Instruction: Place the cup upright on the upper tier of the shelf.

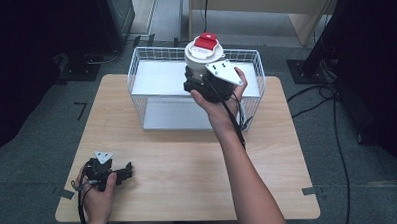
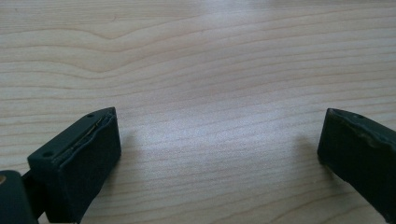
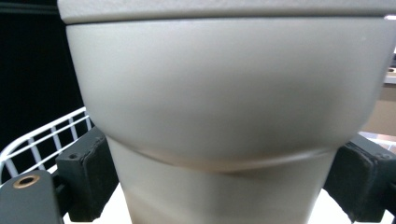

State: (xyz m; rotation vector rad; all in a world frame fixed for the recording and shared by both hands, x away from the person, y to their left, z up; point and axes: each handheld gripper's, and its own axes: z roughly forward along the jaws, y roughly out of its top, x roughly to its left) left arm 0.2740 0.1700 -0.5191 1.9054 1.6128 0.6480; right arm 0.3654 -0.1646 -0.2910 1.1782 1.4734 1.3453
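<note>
From the right gripper view I see little beyond the white cup (image 3: 224, 116), its base cut off below the frame and its red lid (image 1: 205, 42) out of sight there; I can read no label or writing on it. My right gripper (image 1: 205, 84) has its jaws pinched on the cup's narrow lower body, holding it upright over the white wire basket (image 1: 145, 69). My left gripper (image 1: 123, 172) rests on the wooden table (image 1: 188, 162) near its front-left corner, jaws spread apart on bare wood.
</note>
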